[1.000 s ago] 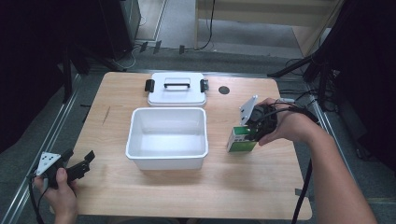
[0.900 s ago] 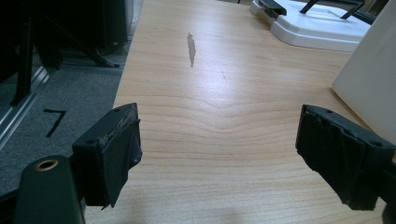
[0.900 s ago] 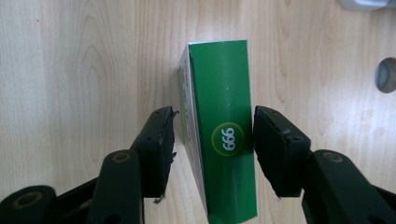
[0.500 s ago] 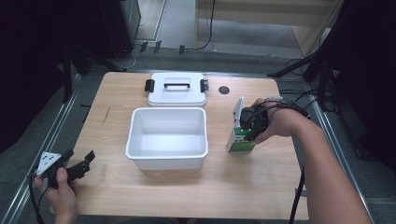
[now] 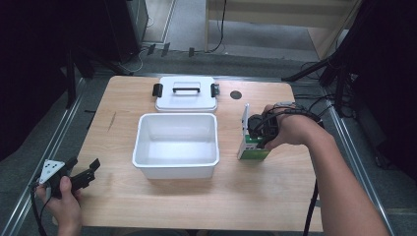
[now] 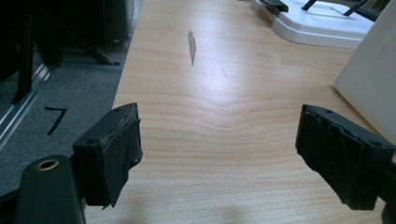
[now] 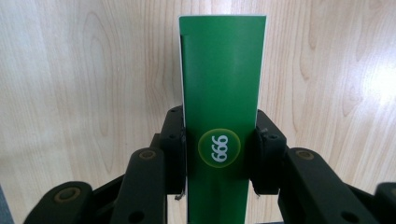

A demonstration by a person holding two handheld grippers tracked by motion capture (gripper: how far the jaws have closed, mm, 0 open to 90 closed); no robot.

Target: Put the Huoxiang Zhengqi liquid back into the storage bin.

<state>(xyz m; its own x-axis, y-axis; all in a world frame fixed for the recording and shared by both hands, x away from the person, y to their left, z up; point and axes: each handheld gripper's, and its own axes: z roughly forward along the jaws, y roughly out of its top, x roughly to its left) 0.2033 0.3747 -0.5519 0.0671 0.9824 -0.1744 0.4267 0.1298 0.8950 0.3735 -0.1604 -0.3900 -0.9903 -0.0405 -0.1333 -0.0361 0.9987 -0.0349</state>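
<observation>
A white tub (image 5: 176,145) sits open near the middle of the wooden table (image 5: 128,98), and its white lid (image 5: 186,93) with a black handle and black side clips lies flat just behind it, apart from it.

To the right of the tub, a green box (image 5: 253,150) stands on the table, near the tub but not touching. The right gripper (image 5: 259,129) comes down on it from above, the person's right hand (image 5: 290,129) wrapped around the tool. In the right gripper view both black jaws press against the two sides of the green box (image 7: 220,116) — closed on it, with a yellow-green circle marked "999" showing between them.

The left gripper (image 5: 74,174) is held by the left hand (image 5: 61,199) at the near left corner of the table, well apart from the tub. In the left gripper view its jaws stand wide apart with nothing between them — just bare wood below, a dark mark in the grain farther off, and the tub's white wall (image 6: 369,79) at the right edge.
</observation>
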